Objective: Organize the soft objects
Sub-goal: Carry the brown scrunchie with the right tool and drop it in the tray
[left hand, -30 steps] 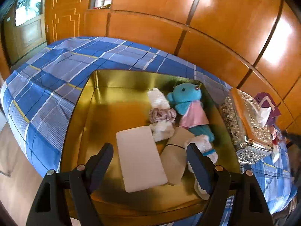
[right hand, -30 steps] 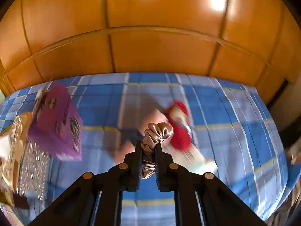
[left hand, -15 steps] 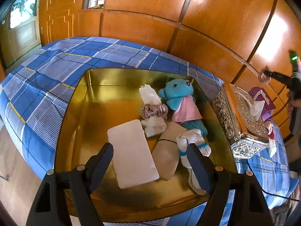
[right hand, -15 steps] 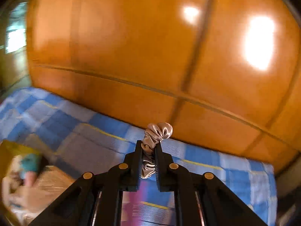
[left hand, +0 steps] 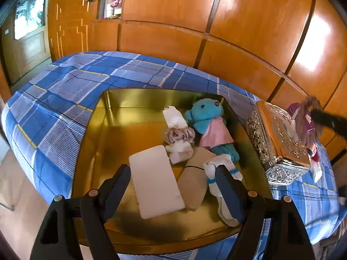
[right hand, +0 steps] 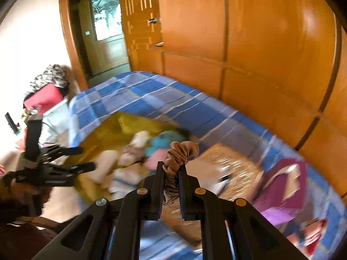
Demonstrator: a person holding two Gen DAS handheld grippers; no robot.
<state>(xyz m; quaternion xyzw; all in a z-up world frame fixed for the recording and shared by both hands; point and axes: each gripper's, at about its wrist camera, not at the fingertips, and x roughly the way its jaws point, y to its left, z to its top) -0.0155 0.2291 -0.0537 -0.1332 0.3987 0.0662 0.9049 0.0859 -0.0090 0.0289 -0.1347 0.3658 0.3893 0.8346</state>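
progress: gold tray (left hand: 104,130) is already holding teal plush bear (left hand: 206,117), pink scrunchie (left hand: 180,134), socks, white pad | right gripper (right hand: 171,173) is pinching beige scrunchie (right hand: 182,151), hanging beside the tray; likely next in | left gripper (left hand: 173,186) is gaping, empty, over tray | red item (right hand: 316,231) is lying outside
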